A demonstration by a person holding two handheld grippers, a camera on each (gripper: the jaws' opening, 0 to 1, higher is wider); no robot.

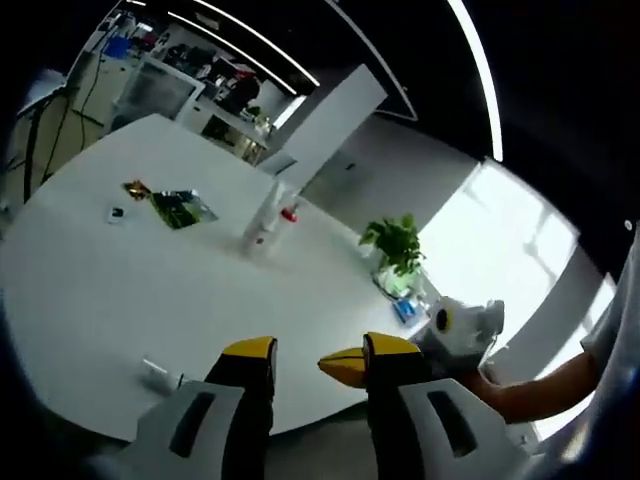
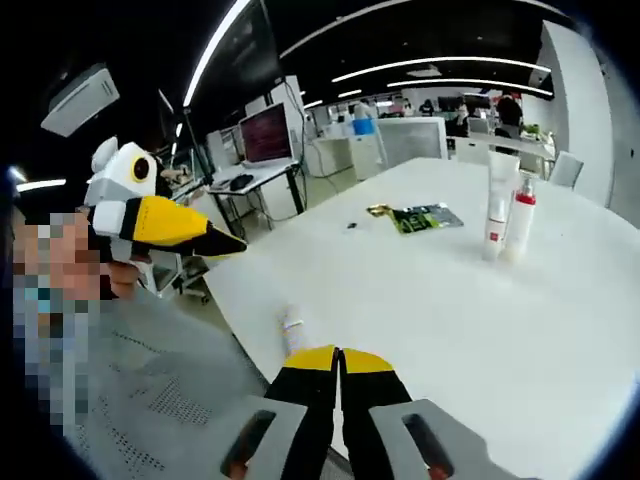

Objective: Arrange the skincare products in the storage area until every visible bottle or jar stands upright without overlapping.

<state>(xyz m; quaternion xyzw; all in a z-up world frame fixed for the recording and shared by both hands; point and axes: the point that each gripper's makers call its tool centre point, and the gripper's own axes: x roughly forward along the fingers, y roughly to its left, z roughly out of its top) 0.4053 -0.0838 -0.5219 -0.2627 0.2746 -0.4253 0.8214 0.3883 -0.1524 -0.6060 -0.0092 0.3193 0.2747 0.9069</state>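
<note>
The right gripper (image 2: 338, 362) is closed and empty; a small tube (image 2: 292, 331) lies flat just ahead-left. The left gripper (image 1: 297, 362) is open, far from the standing bottles (image 1: 266, 218).

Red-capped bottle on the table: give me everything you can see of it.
The red-capped bottle is small and white-bodied, looks plastic, with a red top that may be a pump or a cap. It stands upright on the white table, right beside a taller white tube; whether they touch is unclear. In the left gripper view it sits mid-table. Neither gripper is near it.
</note>
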